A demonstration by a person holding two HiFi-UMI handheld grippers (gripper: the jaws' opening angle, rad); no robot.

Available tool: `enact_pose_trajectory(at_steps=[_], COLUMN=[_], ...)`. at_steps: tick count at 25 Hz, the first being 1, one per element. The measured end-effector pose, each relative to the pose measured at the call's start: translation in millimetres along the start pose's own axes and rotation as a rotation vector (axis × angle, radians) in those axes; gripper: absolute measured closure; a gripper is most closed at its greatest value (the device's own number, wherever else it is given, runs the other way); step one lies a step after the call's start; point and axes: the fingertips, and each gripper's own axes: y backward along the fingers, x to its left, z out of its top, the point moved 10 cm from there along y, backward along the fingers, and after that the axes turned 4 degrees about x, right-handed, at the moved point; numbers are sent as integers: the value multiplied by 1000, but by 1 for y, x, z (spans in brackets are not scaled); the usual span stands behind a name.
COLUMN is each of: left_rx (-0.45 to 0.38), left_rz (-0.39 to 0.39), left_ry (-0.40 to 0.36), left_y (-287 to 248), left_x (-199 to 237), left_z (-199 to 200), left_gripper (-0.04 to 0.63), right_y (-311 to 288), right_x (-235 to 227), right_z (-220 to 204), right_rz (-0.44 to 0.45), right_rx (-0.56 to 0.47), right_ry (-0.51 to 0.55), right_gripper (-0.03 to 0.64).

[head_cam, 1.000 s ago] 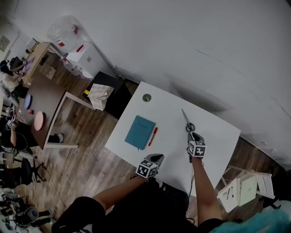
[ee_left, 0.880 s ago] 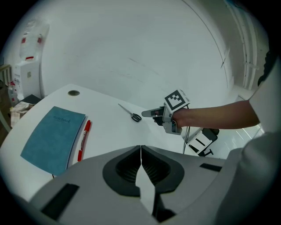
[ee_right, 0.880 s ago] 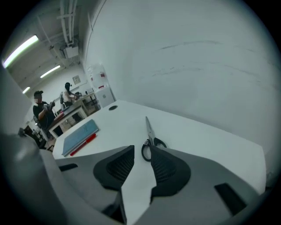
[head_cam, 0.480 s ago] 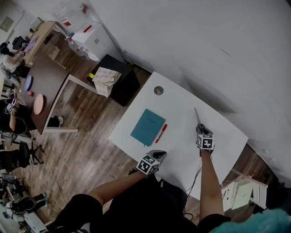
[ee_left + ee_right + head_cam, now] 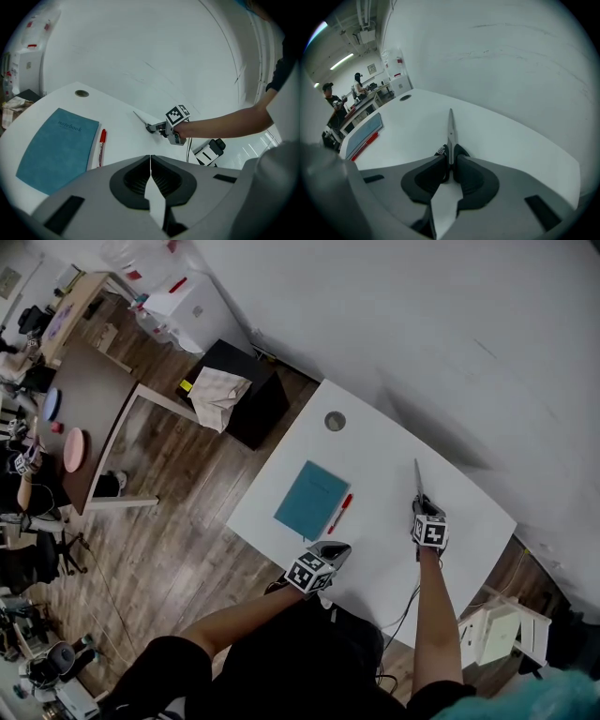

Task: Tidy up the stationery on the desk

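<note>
- Head view: right gripper (image 5: 421,512) meets the scissors (image 5: 418,482) near the desk's (image 5: 375,460) far edge; a slipping pinch could send them off it.
- Left gripper view: left gripper (image 5: 150,160) closed and empty; notebook (image 5: 58,147) and red pen (image 5: 101,146) lie well clear, obstructing nothing.
- Right gripper view: jaws clamp the scissors' handles, seemingly firmly.

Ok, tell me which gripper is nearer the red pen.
Left. The left gripper is just short of the red pen; the right gripper is farther off, on the scissors.
</note>
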Motion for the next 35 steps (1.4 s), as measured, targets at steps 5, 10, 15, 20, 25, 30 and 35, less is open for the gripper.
enact_pose_trajectory(at_steps=[5, 10, 15, 20, 25, 30, 35], left_rx=[47, 67, 23, -23, -53, -78, -92], left_rz=[5, 12, -11, 24, 65, 91, 97], left_ry=[-52, -65, -158, -179, -133, -165, -181], left_y=[7, 23, 35, 51, 67, 88, 113], left_x=[9, 28, 42, 55, 52, 31, 16], left_z=[-1, -5, 10, 10, -13, -39, -64], left_gripper=[578, 578, 578, 578, 578, 578, 578], right_y=[11, 39, 68, 86, 97, 114, 124], right_x=[8, 33, 84, 167, 225, 240, 256], right_z=[-13, -31, -54, -88, -117, -131, -155], right_rz=[-27, -51, -38, 9, 59, 55, 37], right_rx=[-46, -105, -178, -211, -217, -254, -287], right_ry=[-126, -291, -420, -488, -534, -524, -595], right_gripper=[526, 528, 528, 528, 528, 528, 528])
